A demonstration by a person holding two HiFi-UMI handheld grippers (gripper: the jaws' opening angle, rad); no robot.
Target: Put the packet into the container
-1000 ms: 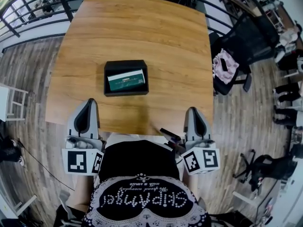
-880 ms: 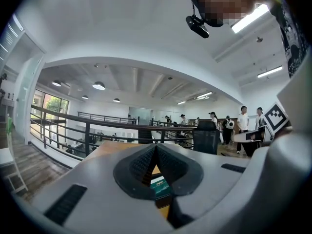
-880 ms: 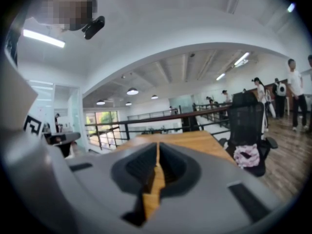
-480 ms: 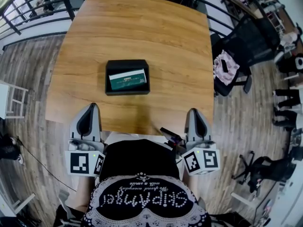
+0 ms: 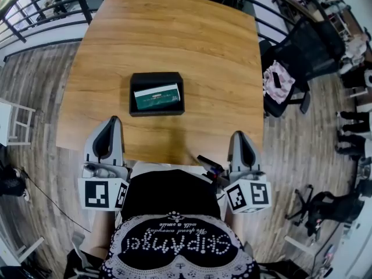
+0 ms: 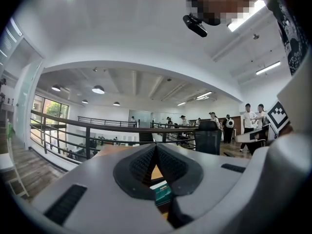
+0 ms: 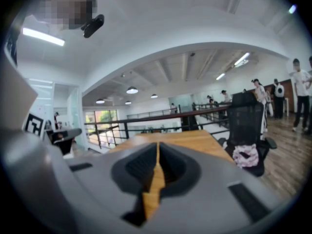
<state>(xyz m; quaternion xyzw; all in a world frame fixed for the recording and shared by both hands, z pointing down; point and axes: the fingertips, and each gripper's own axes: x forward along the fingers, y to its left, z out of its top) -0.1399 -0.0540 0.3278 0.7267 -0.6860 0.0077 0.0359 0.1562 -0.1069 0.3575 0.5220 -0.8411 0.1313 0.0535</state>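
Note:
A black rectangular container stands on the wooden table, a little left of centre. A green and white packet lies flat inside it. My left gripper is shut with nothing in it, at the table's near edge below the container. My right gripper is shut and empty too, at the near edge further right. In the left gripper view, the packet shows through the gap under the closed jaws. The right gripper view shows only bare table past its jaws.
A black office chair with a pink cloth on its seat stands to the right of the table. A dark railing runs along the far left. A small dark object lies at the table's near edge by my right gripper.
Both grippers stay shut and nearly still at the near edge. The left one has shifted very slightly. The packet rests unmoved in the container.

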